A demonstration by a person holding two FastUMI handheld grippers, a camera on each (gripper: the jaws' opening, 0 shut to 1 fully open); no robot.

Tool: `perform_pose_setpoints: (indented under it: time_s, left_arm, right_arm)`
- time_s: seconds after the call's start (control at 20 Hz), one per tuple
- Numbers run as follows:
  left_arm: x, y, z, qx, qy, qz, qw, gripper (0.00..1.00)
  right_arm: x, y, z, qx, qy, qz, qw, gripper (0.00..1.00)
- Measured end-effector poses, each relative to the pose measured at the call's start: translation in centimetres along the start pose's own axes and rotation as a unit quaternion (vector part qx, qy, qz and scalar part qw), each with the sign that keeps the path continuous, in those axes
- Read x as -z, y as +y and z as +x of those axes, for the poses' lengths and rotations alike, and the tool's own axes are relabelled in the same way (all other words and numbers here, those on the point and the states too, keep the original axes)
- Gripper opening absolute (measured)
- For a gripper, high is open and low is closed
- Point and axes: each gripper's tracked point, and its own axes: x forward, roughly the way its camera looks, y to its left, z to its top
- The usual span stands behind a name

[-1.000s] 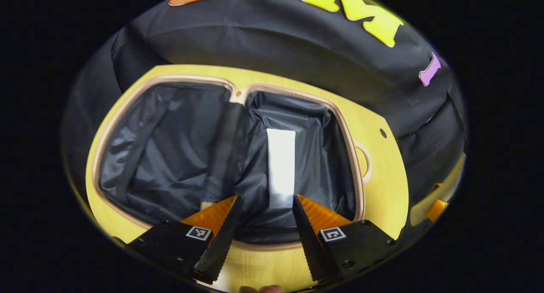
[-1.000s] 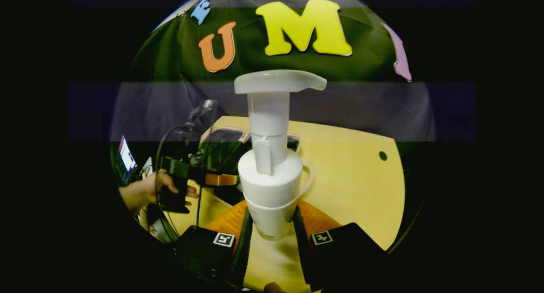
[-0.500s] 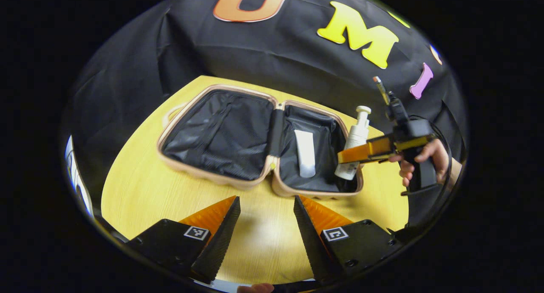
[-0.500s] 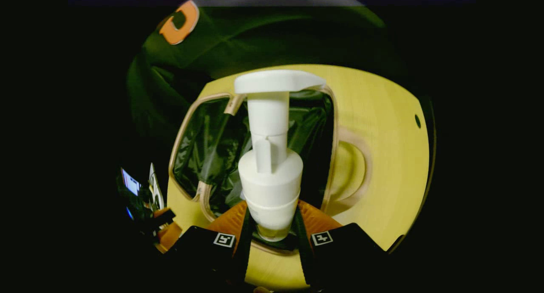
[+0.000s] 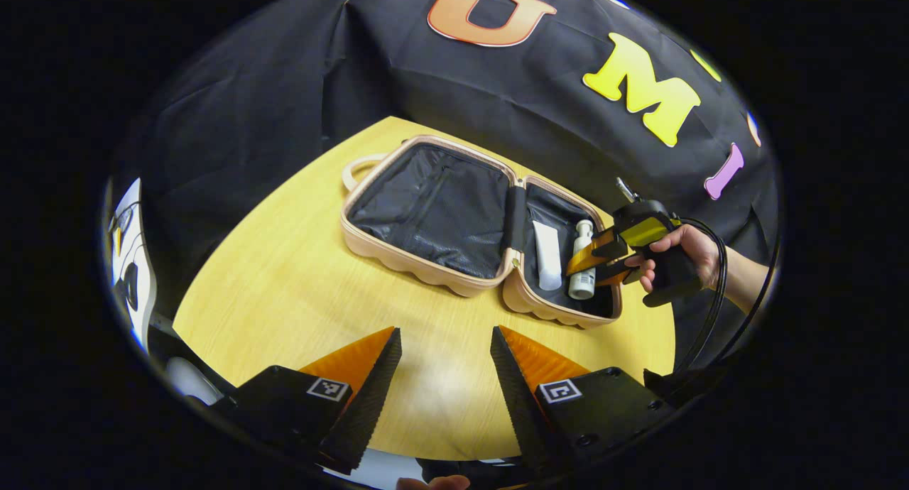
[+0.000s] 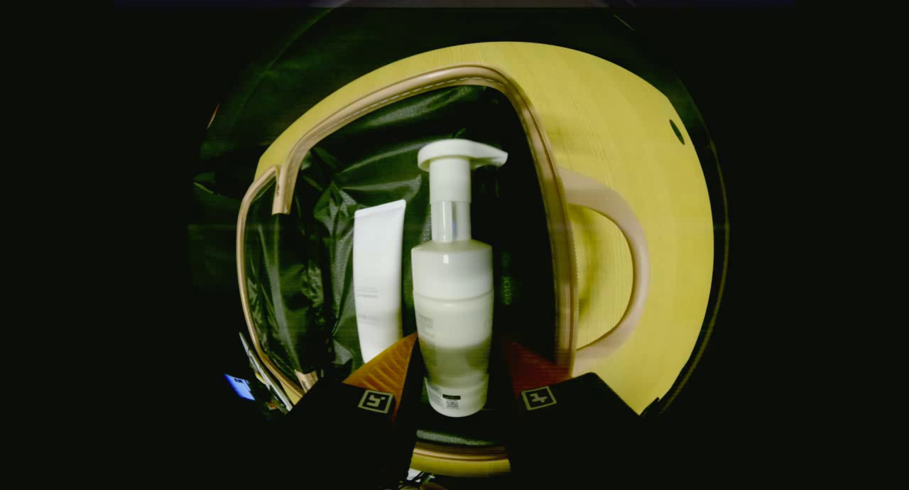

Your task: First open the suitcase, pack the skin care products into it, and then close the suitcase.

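Right gripper: our fingers stand slightly apart on both sides of the pump bottle. We cannot tell if they press on it or have let it go.
Left gripper: wide open, it holds nothing and hangs over the bare near part of the table.
Pump bottle: it lies in the right half of the suitcase, just beside the white tube, which is on its left.
Direction: in the right gripper view, the long axis of the bottle runs from near to far. Its base is at our fingers, and the pump head points to the far rim, with the spout turned to the right.
Tube: almost parallel to the bottle, its long axis also from near to far.
Suitcase: open flat on the table, the handle at its right side.
Step in hand: placing the bottle. We think it is best to open the fingers only when the bottle rests fully on the lining, then draw back low and straight along its axis, so the bottle does not roll against the tube.
Care: the pump head must stay under the rim, or the lid may not close.
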Motion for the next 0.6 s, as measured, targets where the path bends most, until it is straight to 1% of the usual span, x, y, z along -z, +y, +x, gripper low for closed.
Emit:
perform_pose_setpoints:
  time_s: [0.15,0.2,0.25,0.3,0.4,0.45,0.5,0.55,0.6]
  left_arm:
    - [-1.3,0.3,-0.6,-0.001,-0.025,0.015,1.0,0.82]
    - [-1.6,0.5,-0.8,-0.003,-0.035,0.03,0.999,0.82]
    - [-2.3,0.9,-1.1,-0.012,-0.048,0.051,0.997,0.82]
    - [-3.0,1.4,-1.4,-0.022,-0.062,0.076,0.995,0.82]
    - [-4.2,1.7,-1.8,-0.035,-0.083,0.117,0.989,0.82]
    - [-4.7,1.9,-1.7,-0.038,-0.089,0.123,0.988,0.82]
    - [-4.9,2.0,-1.6,-0.038,-0.092,0.123,0.987,0.84]
    - [-5.5,2.6,-1.6,-0.042,-0.099,0.118,0.987,0.93]
    - [-6.0,3.4,-1.2,-0.043,-0.104,0.11,0.988,0.88]
  right_arm:
    - [0.2,0.0,0.7,0.011,0.0,0.007,1.0,0.48]
    - [0.2,0.0,0.8,0.013,-0.001,0.012,1.0,0.48]
    - [0.2,0.0,0.8,0.016,-0.003,0.014,1.0,0.51]
    - [0.2,0.1,0.7,0.016,-0.005,0.011,1.0,0.49]
    - [0.5,0.3,0.0,0.01,-0.012,0.012,1.0,0.52]
    - [0.6,0.6,-0.6,0.003,-0.019,0.016,1.0,0.56]
    - [0.8,0.4,-1.4,0.004,-0.029,0.019,0.999,0.6]
    - [1.2,0.3,-2.4,0.0,-0.038,0.017,0.999,0.68]
    - [1.9,0.4,-3.6,-0.009,-0.045,0.013,0.999,0.69]
